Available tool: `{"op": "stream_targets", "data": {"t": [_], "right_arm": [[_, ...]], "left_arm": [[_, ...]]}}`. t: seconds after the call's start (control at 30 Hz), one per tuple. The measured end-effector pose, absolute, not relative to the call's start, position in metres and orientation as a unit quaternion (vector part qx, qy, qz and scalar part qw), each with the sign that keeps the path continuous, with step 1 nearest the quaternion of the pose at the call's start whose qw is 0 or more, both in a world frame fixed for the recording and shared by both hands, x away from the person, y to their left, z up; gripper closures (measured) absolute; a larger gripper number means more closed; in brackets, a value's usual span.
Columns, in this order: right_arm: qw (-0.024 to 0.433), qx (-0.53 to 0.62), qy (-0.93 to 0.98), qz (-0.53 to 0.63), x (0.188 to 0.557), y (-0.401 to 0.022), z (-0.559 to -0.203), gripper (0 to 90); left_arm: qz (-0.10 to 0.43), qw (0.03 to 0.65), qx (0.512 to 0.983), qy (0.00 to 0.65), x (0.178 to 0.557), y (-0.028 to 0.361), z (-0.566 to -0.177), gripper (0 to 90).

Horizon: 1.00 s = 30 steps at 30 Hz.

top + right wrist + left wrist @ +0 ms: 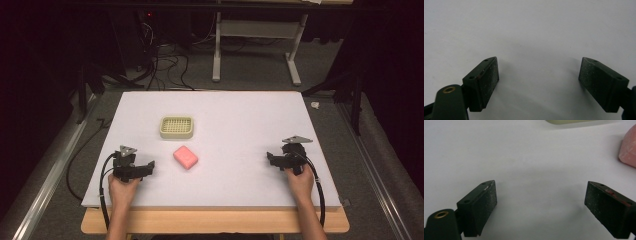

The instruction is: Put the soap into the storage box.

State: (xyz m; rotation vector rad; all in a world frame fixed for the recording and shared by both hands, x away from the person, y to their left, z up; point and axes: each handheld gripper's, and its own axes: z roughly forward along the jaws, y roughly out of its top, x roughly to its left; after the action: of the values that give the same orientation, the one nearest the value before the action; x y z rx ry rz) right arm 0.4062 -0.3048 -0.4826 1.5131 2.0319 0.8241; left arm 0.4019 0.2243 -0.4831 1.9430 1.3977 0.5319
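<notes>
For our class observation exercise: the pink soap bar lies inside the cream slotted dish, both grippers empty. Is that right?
Not quite. The high view shows the pink soap bar lying on the white table, apart from the cream slotted dish. The left gripper and right gripper are indeed empty.

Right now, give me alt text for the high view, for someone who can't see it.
A pink soap bar lies on a white table, just in front of a cream slotted soap dish. A person's left gripper and right gripper rest open near the table's front corners, holding nothing.
</notes>
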Motion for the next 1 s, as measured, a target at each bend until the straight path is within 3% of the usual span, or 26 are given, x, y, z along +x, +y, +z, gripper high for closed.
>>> {"op": "stream_targets", "data": {"t": [0.27,1.0], "right_arm": [[0.236,0.552,0.741,0.301,0.406,-0.305,-0.483,17.0],[0.236,0.552,0.741,0.301,0.406,-0.305,-0.483,16.9]], "left_arm": [[0.195,0.363,0.754,0.511,0.396,0.218,-0.473,5.8],[0.168,0.381,0.793,0.445,0.388,0.173,-0.459,4.5]]}}
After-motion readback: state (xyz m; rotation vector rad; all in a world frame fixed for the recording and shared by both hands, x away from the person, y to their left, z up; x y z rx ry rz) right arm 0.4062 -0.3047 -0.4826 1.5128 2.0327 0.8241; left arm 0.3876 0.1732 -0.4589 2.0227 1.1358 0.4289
